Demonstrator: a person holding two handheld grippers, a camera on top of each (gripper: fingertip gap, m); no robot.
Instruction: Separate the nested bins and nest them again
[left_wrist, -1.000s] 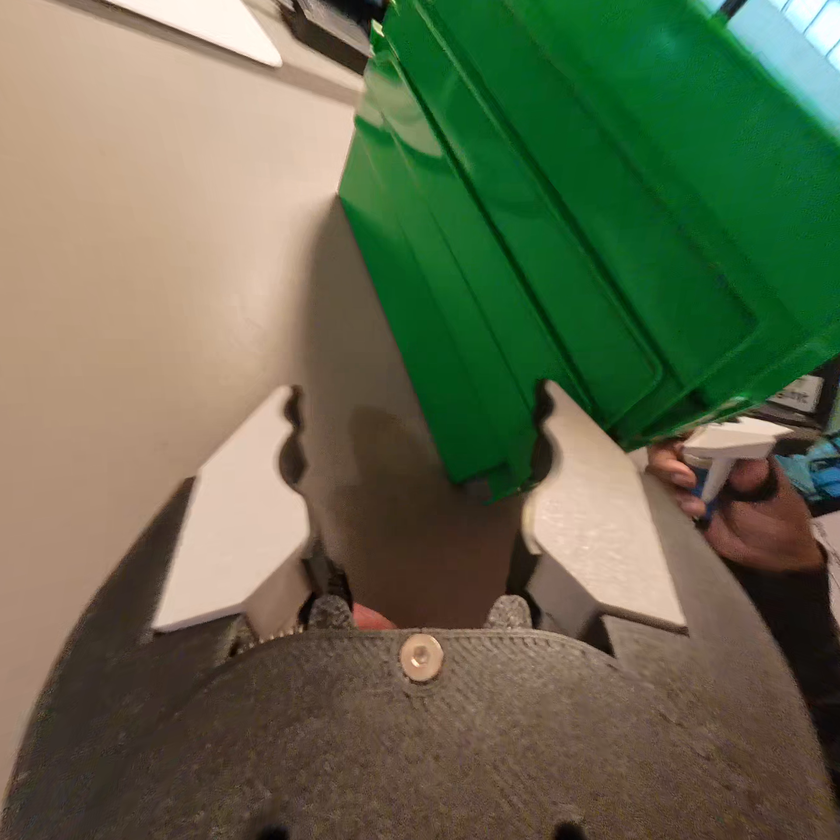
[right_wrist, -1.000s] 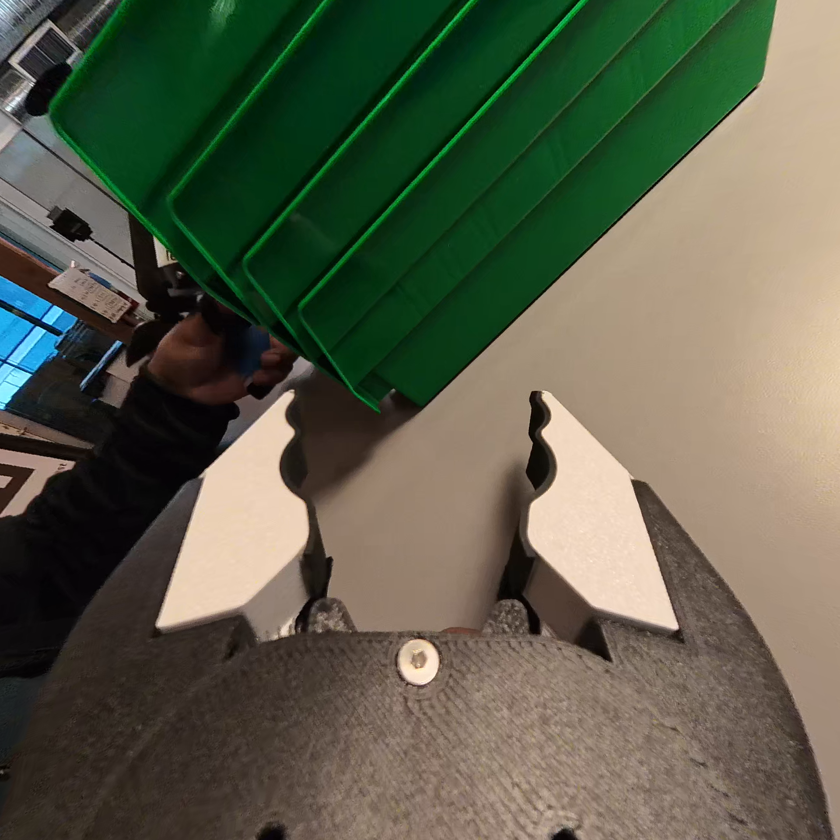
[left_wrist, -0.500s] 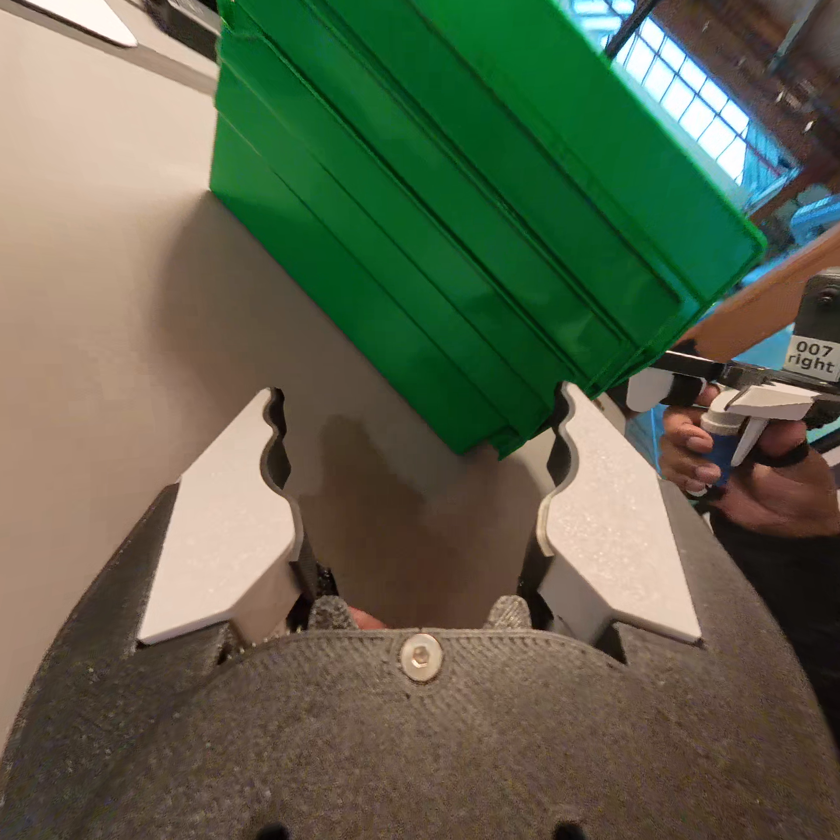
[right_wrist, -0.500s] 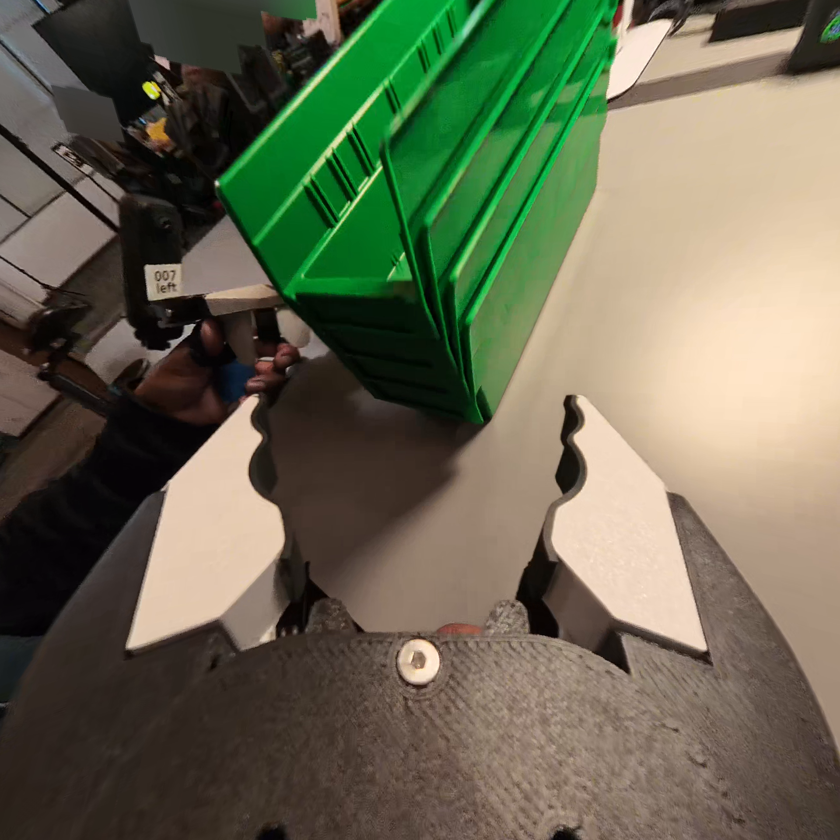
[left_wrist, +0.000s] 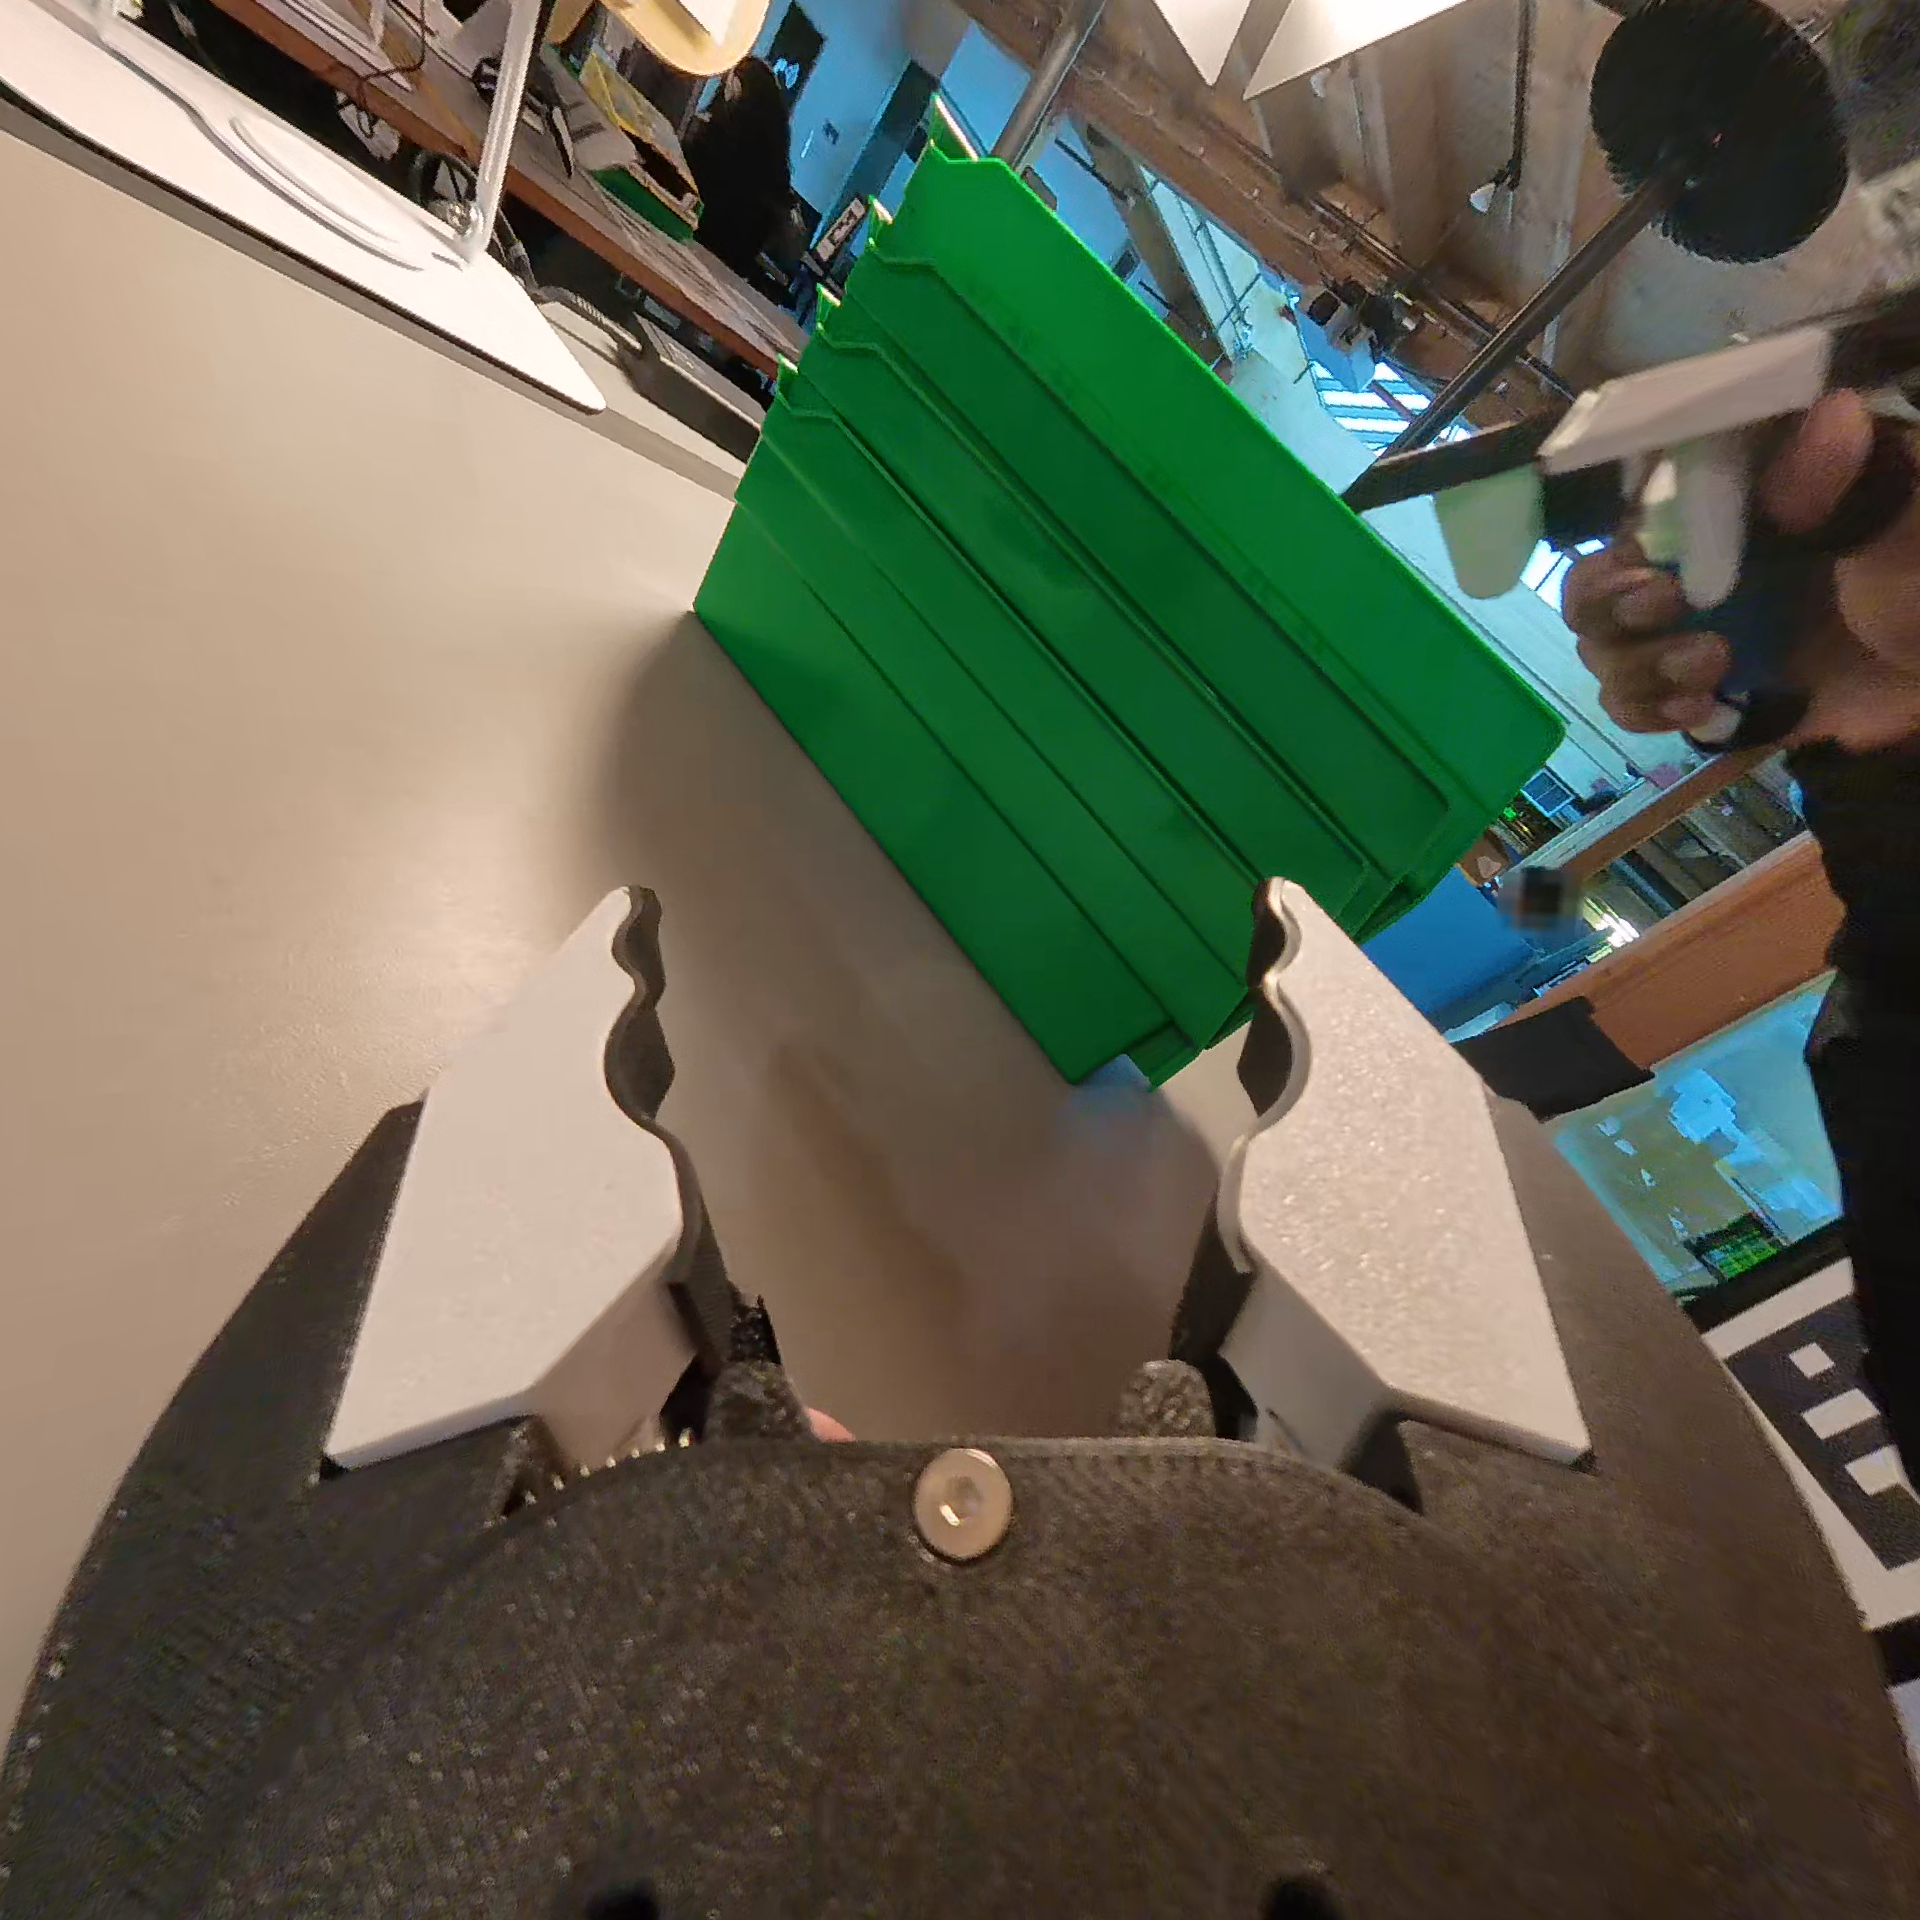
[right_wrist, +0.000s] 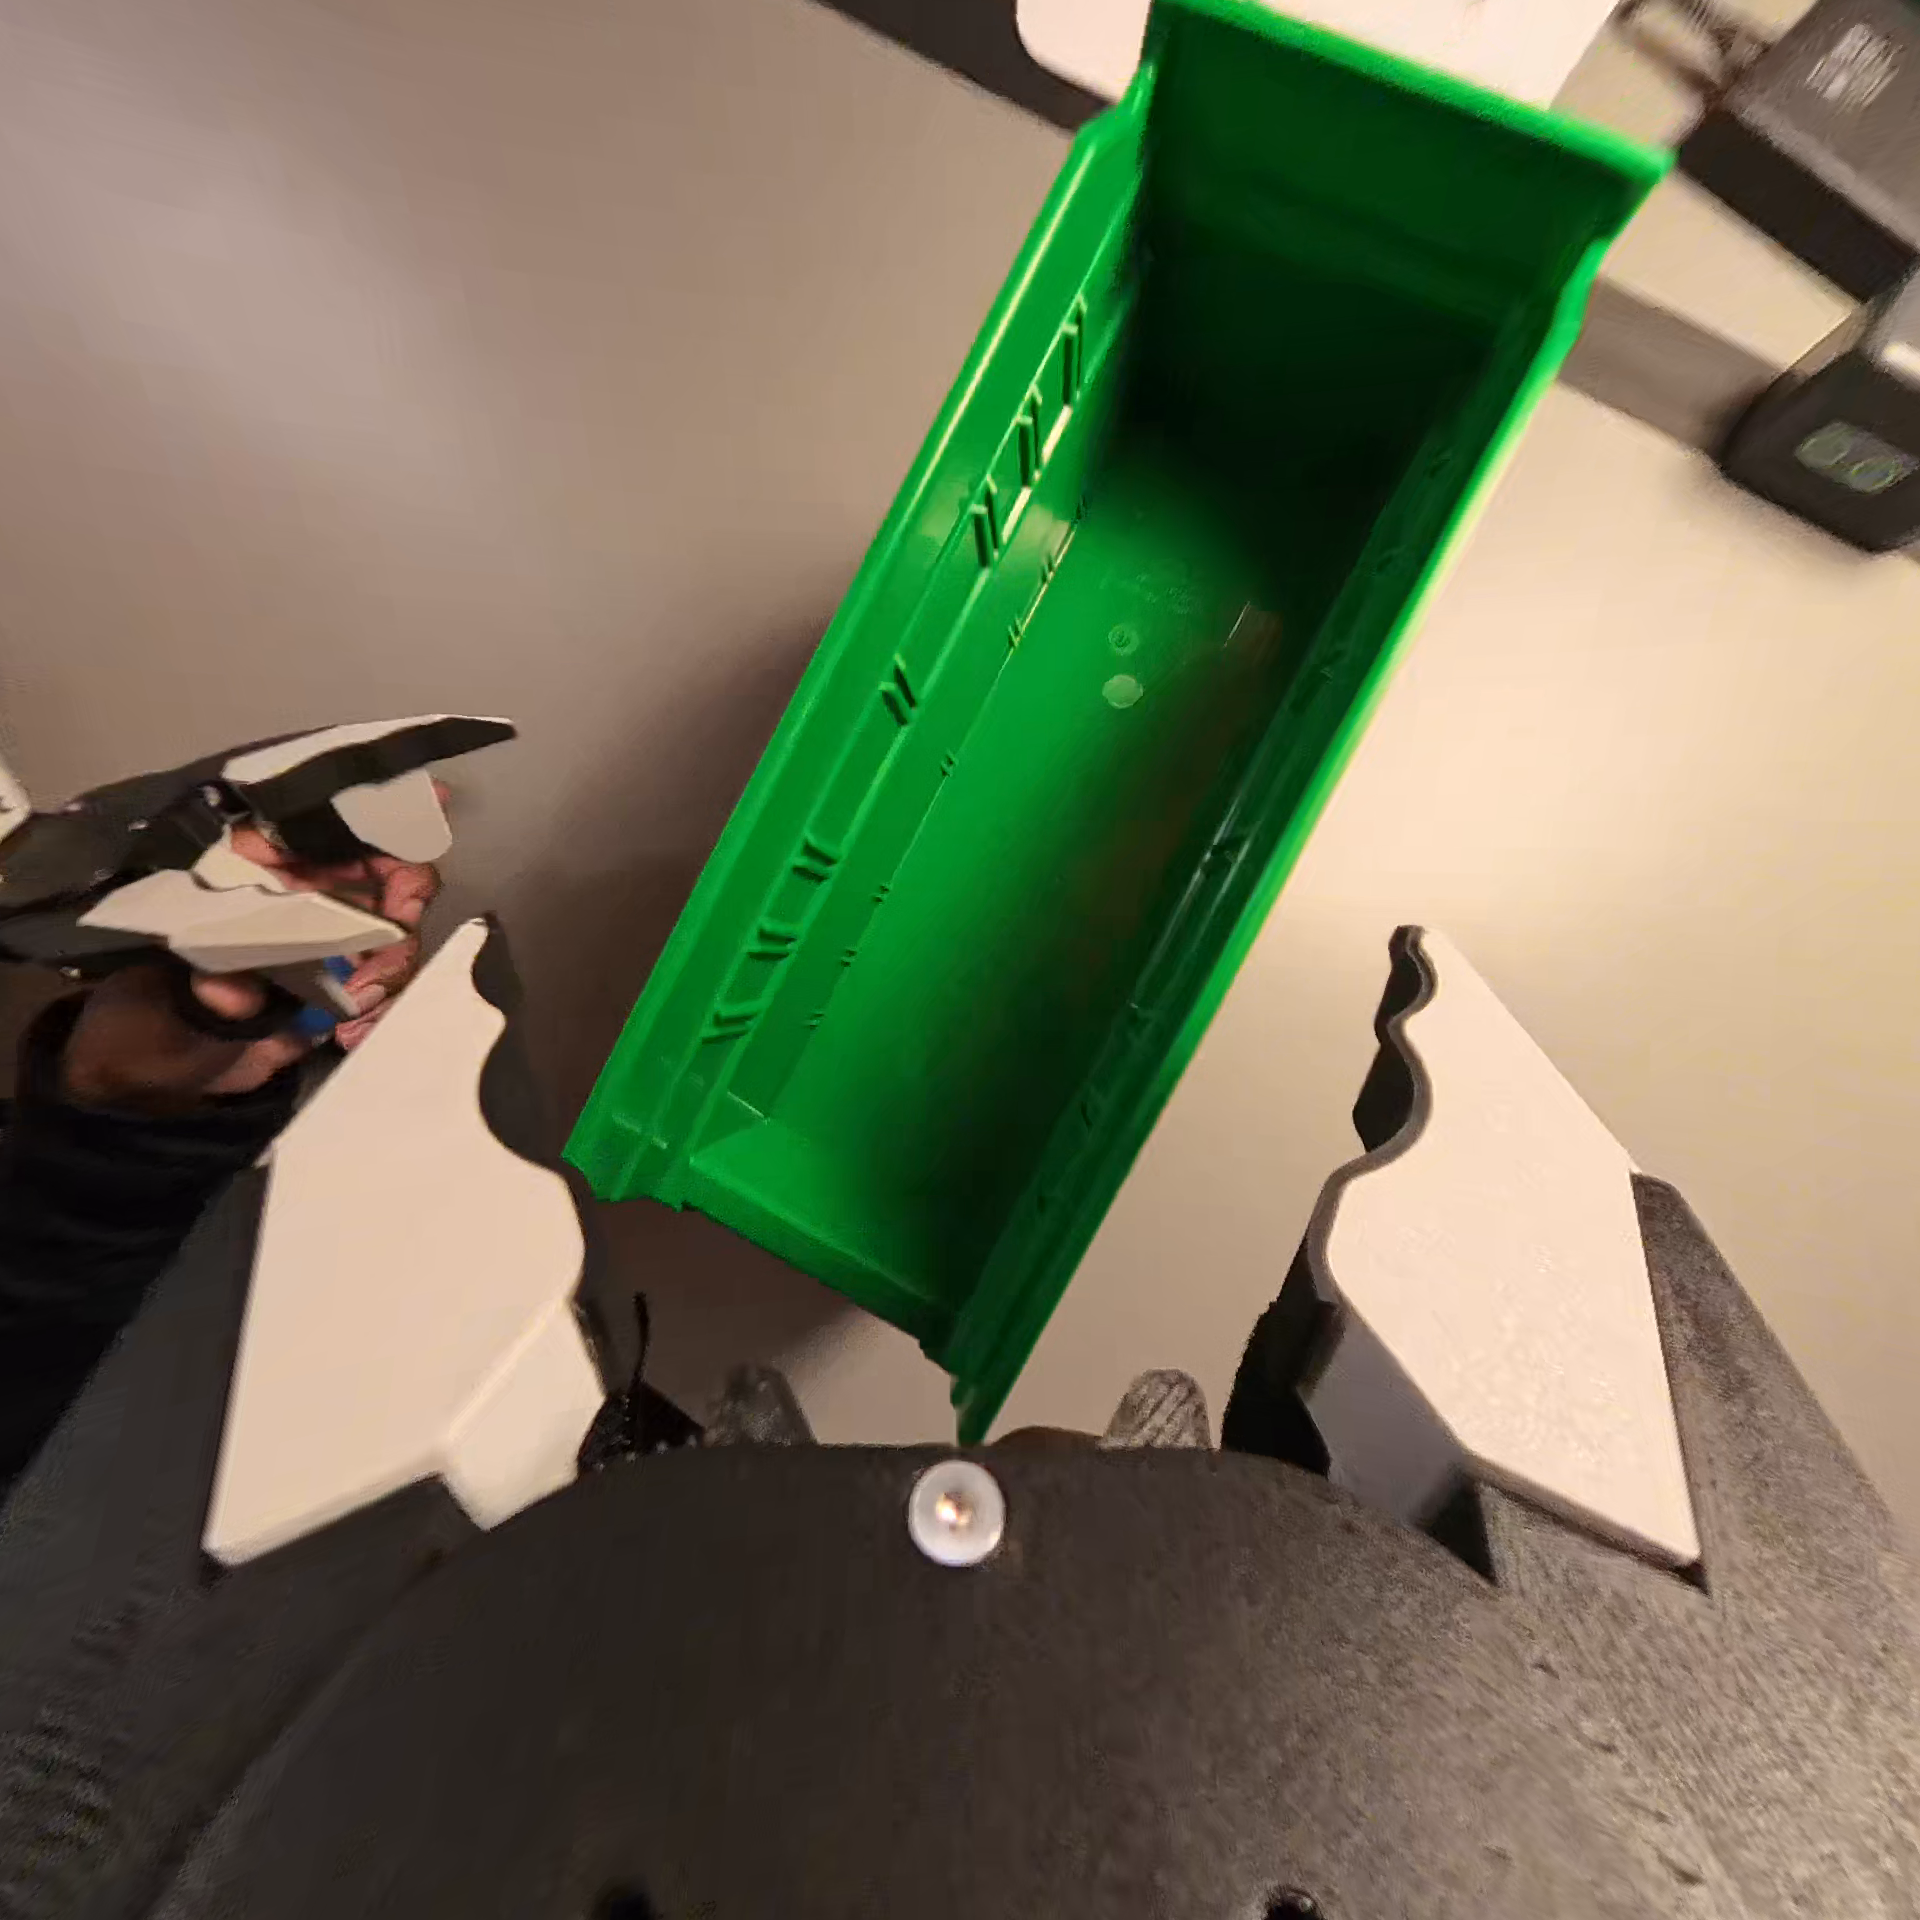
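Observation:
A stack of several nested green bins (left_wrist: 1039, 675) stands on the beige table (left_wrist: 312, 727). In the left wrist view I see its long side, just ahead and to the right of my left gripper (left_wrist: 956, 914), which is open and empty, its fingers clear of the bins. In the right wrist view I look down into the top bin (right_wrist: 1039, 779). My right gripper (right_wrist: 945, 935) is wide open above its near end, and its pads do not touch the bin. The left gripper also shows at the left in the right wrist view (right_wrist: 436, 831). The right gripper shows at the upper right in the left wrist view (left_wrist: 1512, 499).
A white flat board (left_wrist: 312, 208) lies at the table's far left edge. Black devices (right_wrist: 1849, 447) sit on the table beyond the bins to the right. A hand holds each gripper. Bare table (right_wrist: 1610, 831) lies on both sides of the stack.
My right gripper has risen from beside the stack to above it, and its jaws have opened wider. My left gripper has drawn back a little from the stack's corner and stays open. Nothing was taken hold of.

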